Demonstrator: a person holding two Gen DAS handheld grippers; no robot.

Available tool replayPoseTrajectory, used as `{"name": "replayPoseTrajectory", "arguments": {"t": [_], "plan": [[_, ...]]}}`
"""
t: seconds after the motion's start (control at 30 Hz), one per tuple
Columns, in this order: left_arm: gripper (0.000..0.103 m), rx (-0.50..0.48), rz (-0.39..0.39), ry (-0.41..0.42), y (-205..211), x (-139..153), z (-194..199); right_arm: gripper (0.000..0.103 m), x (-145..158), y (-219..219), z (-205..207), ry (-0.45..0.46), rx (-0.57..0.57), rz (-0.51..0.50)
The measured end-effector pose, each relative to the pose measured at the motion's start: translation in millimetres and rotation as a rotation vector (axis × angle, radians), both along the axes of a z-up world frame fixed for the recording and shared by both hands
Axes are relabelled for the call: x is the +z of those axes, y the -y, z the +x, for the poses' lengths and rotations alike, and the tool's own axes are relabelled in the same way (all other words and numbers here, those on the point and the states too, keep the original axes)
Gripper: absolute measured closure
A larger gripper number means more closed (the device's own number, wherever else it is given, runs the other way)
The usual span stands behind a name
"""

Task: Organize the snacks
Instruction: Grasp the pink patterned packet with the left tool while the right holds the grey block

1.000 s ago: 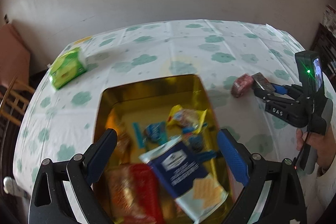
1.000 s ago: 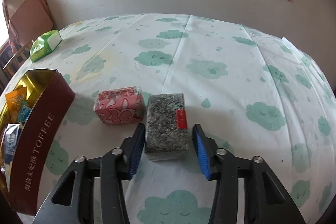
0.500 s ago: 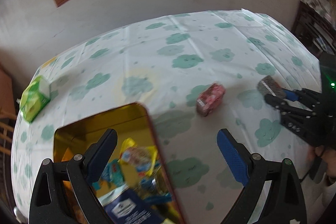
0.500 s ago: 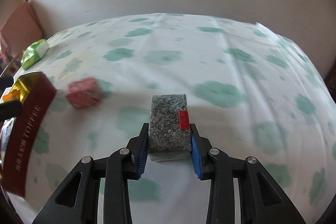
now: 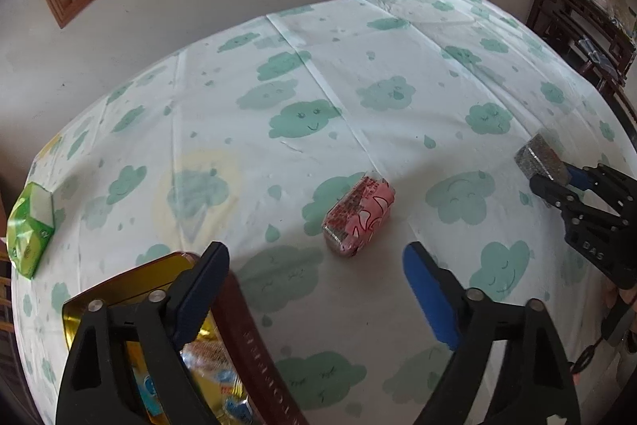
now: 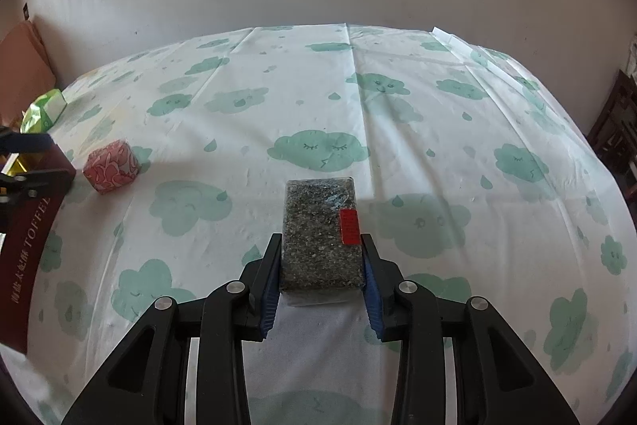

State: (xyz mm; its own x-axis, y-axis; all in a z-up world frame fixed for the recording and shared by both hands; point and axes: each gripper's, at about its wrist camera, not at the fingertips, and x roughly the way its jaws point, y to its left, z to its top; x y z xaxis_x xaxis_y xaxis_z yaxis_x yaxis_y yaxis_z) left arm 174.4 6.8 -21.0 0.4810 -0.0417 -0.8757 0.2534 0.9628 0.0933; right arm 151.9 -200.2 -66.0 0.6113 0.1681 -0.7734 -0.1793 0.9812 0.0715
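Jaws grip one grey block [image 6: 320, 237], one pink packet [image 6: 111, 166]

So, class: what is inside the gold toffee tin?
Inside the toffee tin, the left view shows colourful snack wrappers, orange and blue, against its gold lining. The left gripper covers most of the inside, so the rest cannot be seen or counted.

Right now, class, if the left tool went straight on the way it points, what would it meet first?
Most likely the pink snack pack lying on the tablecloth just ahead of the closing, empty left tool; depth is uncertain.
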Motion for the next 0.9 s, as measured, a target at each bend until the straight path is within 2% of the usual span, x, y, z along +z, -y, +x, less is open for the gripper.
{"name": "replayPoseTrajectory", "arguments": {"t": [0.07, 0.17, 0.33, 0.43, 0.5, 0.53, 0.6, 0.9], "plan": [[0.021, -0.008, 0.004, -0.020, 4, -6, 8, 0.066, 0, 2, 0, -0.001, 0.000, 0.012], [0.028, -0.018, -0.002, -0.056, 9, -13, 20, 0.066, 0, 2, 0, -0.001, 0.000, 0.014], [0.031, -0.013, -0.016, -0.102, 13, -24, 36, 0.066, 0, 3, -1, -0.001, 0.000, 0.019], [0.051, -0.013, -0.049, -0.129, 14, -28, 39, 0.066, 0, 3, -1, -0.001, 0.000, 0.017], [0.072, -0.017, -0.091, -0.154, 15, -29, 39, 0.066, 0, 3, 0, -0.001, 0.000, 0.017], [0.072, -0.010, -0.087, -0.156, 15, -29, 39, 0.066, 0, 3, 0, -0.001, 0.000, 0.017], [0.081, -0.008, -0.090, -0.151, 15, -28, 35, 0.066, 0, 4, 0, -0.001, 0.000, 0.018], [0.083, 0.037, -0.117, -0.174, 9, -25, 14, 0.066, 0, 0, 0, 0.000, 0.001, -0.009]]}}
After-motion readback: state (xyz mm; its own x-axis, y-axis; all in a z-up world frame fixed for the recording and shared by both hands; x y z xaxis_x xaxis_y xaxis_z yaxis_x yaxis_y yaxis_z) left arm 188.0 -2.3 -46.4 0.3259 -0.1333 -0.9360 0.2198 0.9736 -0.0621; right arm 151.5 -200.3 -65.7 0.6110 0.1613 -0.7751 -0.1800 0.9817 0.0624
